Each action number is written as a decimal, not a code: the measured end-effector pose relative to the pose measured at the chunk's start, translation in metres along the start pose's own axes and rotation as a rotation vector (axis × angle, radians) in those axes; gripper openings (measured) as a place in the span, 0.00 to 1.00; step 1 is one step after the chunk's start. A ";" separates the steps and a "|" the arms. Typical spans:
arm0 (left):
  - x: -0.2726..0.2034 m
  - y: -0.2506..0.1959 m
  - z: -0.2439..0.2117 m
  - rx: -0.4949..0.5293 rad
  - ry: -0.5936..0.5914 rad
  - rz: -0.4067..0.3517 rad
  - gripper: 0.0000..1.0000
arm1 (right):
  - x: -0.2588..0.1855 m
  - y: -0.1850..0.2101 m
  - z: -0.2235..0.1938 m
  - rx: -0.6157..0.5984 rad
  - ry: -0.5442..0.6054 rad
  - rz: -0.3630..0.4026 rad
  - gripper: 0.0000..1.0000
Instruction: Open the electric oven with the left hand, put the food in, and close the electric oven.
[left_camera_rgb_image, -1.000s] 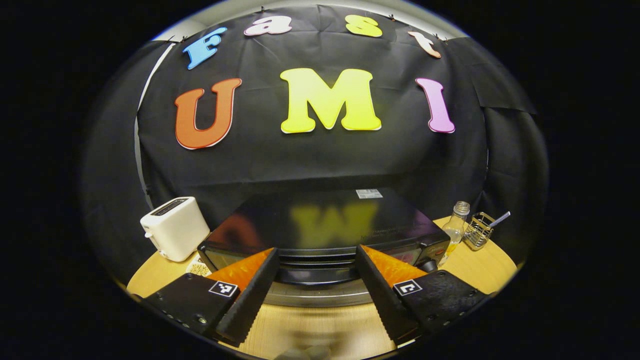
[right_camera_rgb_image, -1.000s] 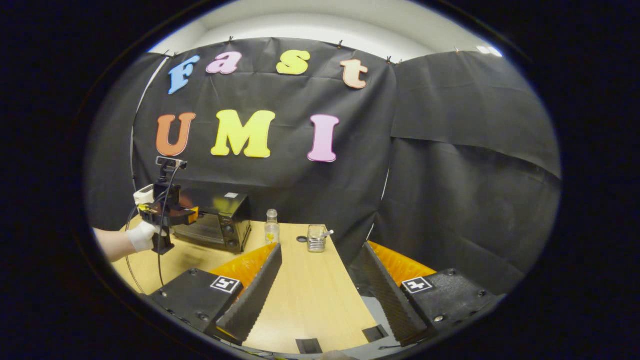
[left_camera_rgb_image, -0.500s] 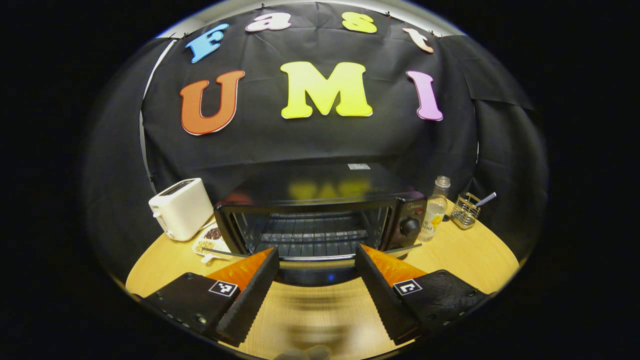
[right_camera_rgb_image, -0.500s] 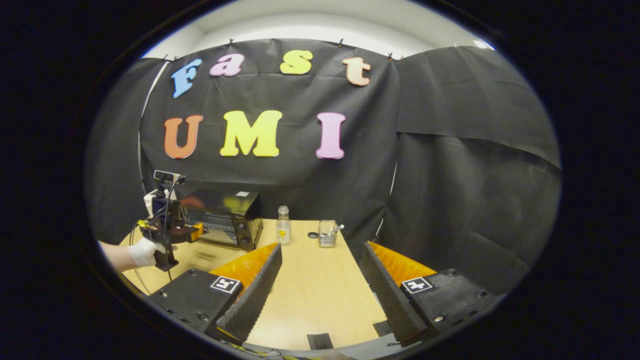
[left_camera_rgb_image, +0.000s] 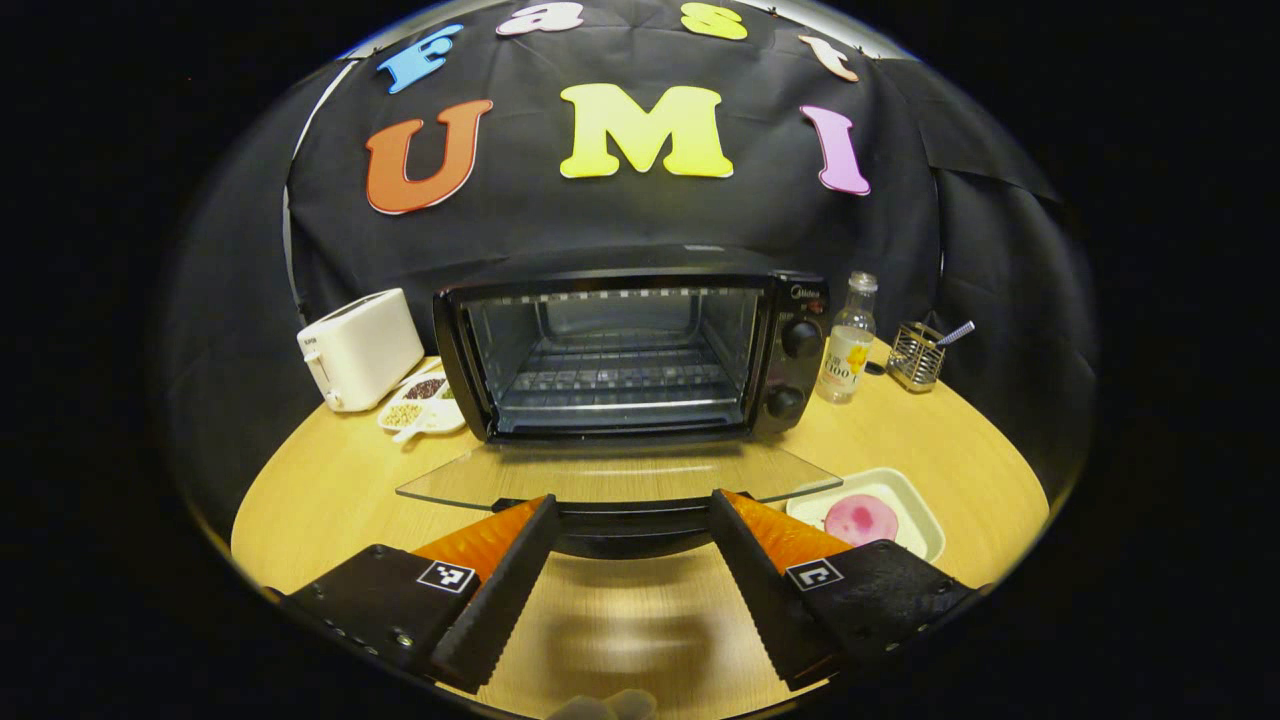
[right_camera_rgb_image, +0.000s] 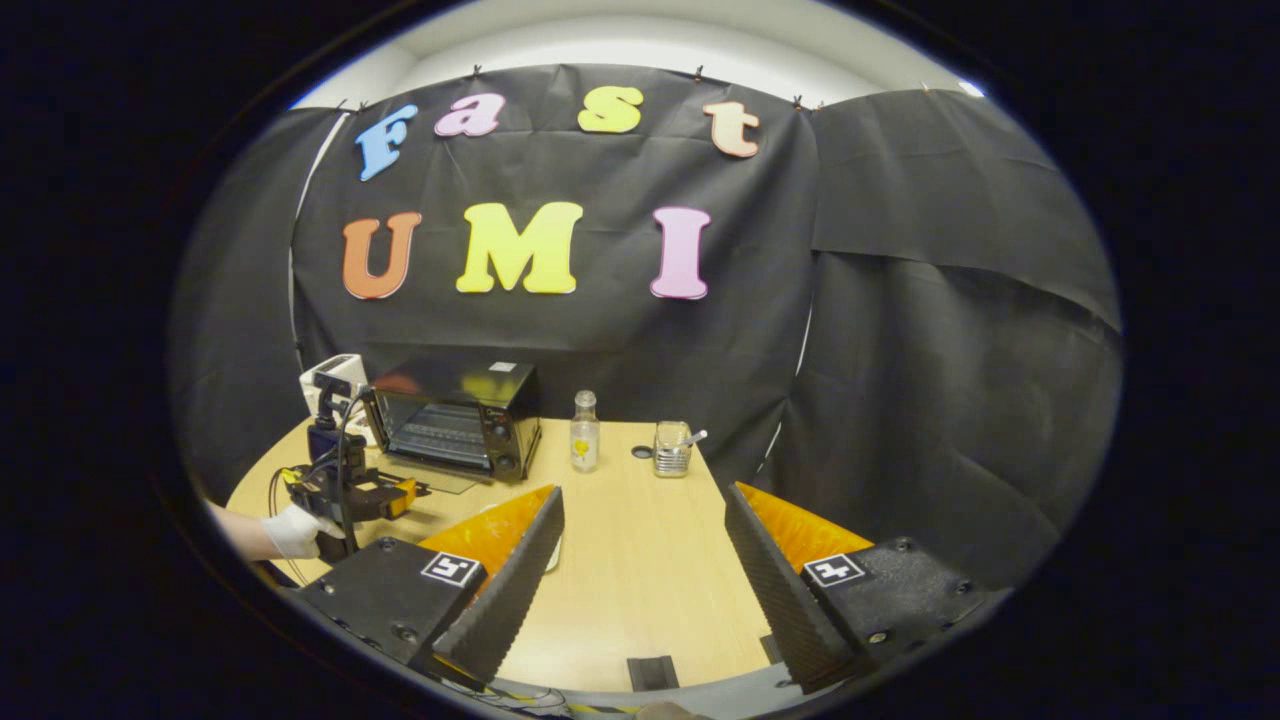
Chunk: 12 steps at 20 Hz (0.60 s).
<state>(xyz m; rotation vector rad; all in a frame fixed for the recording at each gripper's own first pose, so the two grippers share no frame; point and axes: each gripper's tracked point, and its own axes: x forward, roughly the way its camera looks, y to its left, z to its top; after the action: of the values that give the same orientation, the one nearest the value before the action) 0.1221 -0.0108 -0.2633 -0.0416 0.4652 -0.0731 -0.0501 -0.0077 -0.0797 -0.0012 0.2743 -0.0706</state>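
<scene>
The black electric oven (left_camera_rgb_image: 620, 350) stands open in the left gripper view, wire rack bare inside. Its glass door (left_camera_rgb_image: 620, 472) lies flat toward me. The dark door handle (left_camera_rgb_image: 628, 522) runs between the tips of my left gripper (left_camera_rgb_image: 632, 505), whose fingers stand wide apart and open. A pink piece of food (left_camera_rgb_image: 862, 518) sits in a white tray (left_camera_rgb_image: 905, 492) to the right of the door. In the right gripper view the oven (right_camera_rgb_image: 460, 415) is far left, with a gloved hand (right_camera_rgb_image: 295, 530) holding the left gripper (right_camera_rgb_image: 350, 495). My right gripper (right_camera_rgb_image: 645, 492) hangs open over the table.
A white toaster (left_camera_rgb_image: 360, 348) and a small dish of beans (left_camera_rgb_image: 420, 408) sit left of the oven. A glass bottle (left_camera_rgb_image: 848, 345) and a wire holder (left_camera_rgb_image: 915, 355) stand to its right. The wooden table (right_camera_rgb_image: 640, 580) ends near the right gripper's fingers.
The oven door has swung down from nearly shut to flat open. My left gripper has dropped and drawn back from the oven with the handle. The right gripper barely shifted.
</scene>
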 end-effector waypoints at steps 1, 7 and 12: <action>0.001 0.000 -0.009 0.003 0.022 0.000 1.00 | 0.001 0.001 -0.001 0.003 0.004 0.003 1.00; 0.011 -0.001 -0.067 -0.041 0.176 -0.004 0.98 | 0.011 0.002 -0.015 -0.023 0.028 0.008 1.00; -0.010 0.011 -0.066 -0.107 0.139 0.037 0.98 | 0.021 0.007 -0.031 -0.005 0.054 0.051 1.00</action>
<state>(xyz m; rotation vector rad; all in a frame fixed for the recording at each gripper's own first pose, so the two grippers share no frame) 0.0842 -0.0005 -0.3181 -0.1331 0.6089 -0.0151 -0.0375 -0.0023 -0.1157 0.0024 0.3283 -0.0196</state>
